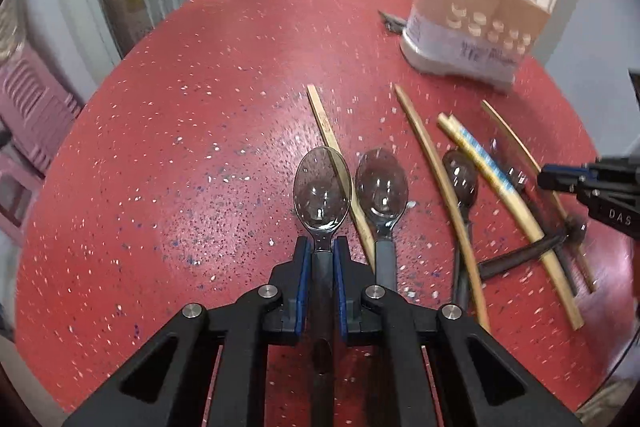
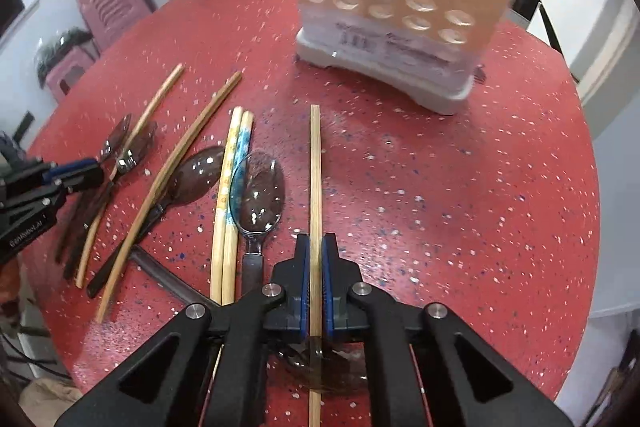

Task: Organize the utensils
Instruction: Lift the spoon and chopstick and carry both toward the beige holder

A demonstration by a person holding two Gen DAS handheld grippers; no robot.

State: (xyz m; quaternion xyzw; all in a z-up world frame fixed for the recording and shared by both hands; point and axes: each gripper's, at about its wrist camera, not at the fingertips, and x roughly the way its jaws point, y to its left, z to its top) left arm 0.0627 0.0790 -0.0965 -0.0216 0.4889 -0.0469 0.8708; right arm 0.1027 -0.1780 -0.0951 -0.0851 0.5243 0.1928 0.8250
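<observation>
1. Nearest in the left wrist view: left gripper point(image 1: 323, 247) pinching the dark handle of a clear smoky plastic spoon point(image 1: 322, 189), bowl pointing far, long axis in line with the fingers.
2. Nearest in the right wrist view: right gripper point(image 2: 315, 247) pressed together on a thin pale bamboo chopstick point(image 2: 315, 163), stick running straight along the fingers, far tip toward the holder.
3. Just beyond, on the red speckled round table point(image 1: 200, 115): a second clear spoon point(image 1: 382, 187) right of the held one, then loose bamboo chopsticks point(image 1: 434, 163) and dark-handled spoons in a crossed heap further right.
4. Farthest: a beige-and-white perforated utensil holder point(image 2: 400, 11), upright at the far side, ahead and slightly right of the right gripper, far right of the left.
5. Judgement: right hand nearer the holder; both loads probably need tipping upright over its top opening.
</observation>
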